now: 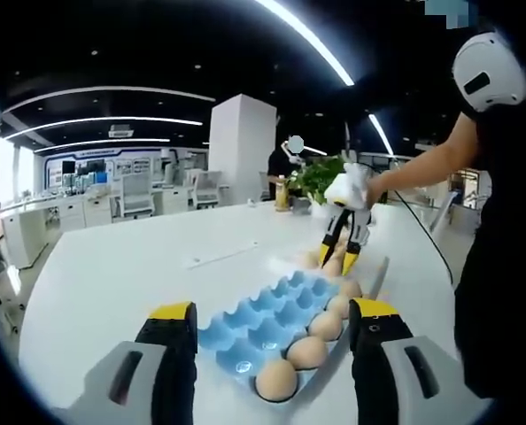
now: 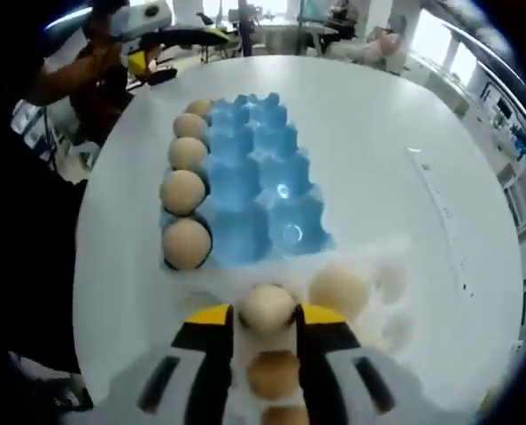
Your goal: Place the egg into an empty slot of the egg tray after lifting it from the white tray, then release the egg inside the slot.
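Note:
A blue egg tray [image 2: 254,177] lies on the white table, with several brown eggs [image 2: 182,190] down its left row and the other slots bare. Nearer to me, the white tray [image 2: 394,282] holds loose eggs [image 2: 338,290]. My right gripper [image 2: 266,314] is over the white tray, its yellow-tipped jaws shut on one egg [image 2: 267,305]. In the left gripper view, the right gripper [image 1: 336,259] stands just past the blue egg tray [image 1: 263,323], held by a person's hand. My left gripper [image 1: 274,312] hangs open on the near side of the tray, holding nothing.
The white table [image 1: 139,266] stretches wide to the left of the tray. A thin strip [image 1: 223,257] lies on it. A green plant [image 1: 321,177] and a yellow bottle [image 1: 282,195] stand at the far edge. The person's body [image 1: 502,248] is on the right.

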{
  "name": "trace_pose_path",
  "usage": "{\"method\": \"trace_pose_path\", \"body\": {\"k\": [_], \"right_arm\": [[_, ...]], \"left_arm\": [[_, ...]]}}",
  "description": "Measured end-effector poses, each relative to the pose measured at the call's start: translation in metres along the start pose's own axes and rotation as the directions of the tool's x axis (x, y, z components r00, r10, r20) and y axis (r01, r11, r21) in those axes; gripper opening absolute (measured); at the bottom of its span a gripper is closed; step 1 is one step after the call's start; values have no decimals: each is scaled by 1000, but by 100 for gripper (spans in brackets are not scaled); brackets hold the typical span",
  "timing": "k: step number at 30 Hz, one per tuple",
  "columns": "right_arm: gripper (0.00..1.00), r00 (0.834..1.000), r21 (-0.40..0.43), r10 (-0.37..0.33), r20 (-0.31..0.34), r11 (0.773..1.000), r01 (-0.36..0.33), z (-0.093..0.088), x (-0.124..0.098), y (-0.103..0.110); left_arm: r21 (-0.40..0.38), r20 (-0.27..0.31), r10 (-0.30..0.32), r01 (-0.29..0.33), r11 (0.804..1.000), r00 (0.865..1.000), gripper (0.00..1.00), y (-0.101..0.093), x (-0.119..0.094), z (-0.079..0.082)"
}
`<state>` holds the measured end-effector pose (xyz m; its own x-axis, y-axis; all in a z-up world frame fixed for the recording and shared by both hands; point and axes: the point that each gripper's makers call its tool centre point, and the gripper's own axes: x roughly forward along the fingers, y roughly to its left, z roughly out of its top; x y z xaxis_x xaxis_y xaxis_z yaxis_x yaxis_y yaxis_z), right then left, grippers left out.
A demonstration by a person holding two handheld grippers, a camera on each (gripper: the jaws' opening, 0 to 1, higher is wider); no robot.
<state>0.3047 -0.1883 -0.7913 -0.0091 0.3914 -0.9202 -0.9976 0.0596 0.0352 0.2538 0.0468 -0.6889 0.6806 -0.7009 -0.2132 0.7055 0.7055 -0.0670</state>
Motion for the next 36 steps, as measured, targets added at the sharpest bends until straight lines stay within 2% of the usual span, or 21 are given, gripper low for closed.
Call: {"method": "trace_pose_path", "body": {"k": [10,17,18,19,20,22,26,30,36], "right_arm": [[30,997,-55,49,-63,997,-52,0,4,1],[29,998,-21,34,-56,999,-36,-1,5,0],[28,998,29,17,-61,999,-15,-1,5,-1],[28,998,41,16,-63,999,-13,-1,4,-1],[27,998,3,20,-62,1000,-19,-1,4,0],[26,999,15,6,-51,1000,-5,-1,3,-1],[25,1000,-15,-12,-11,1000,12,-1,0,0],[25,999,-19,-29,20,999,29,1,-4,0],[25,998,-7,-27,63,1000,27,5,-13,0]], "left_arm": [[11,2,-9,9,1000,1000,69,-3,7,4],[20,2,-10,10,1000,1000,69,-3,7,7],[20,4,-11,11,1000,1000,69,-3,7,7],[20,5,-11,11,1000,1000,68,-3,7,7],[20,3,-12,11,1000,1000,68,-3,6,6],[19,-1,-14,14,1000,1000,68,-3,6,5],[12,-10,-15,15,1000,1000,70,-2,5,1],[-3,-47,-2,2,1000,999,80,6,5,-8],[-11,-42,14,-14,1000,999,87,11,8,-8]]}}
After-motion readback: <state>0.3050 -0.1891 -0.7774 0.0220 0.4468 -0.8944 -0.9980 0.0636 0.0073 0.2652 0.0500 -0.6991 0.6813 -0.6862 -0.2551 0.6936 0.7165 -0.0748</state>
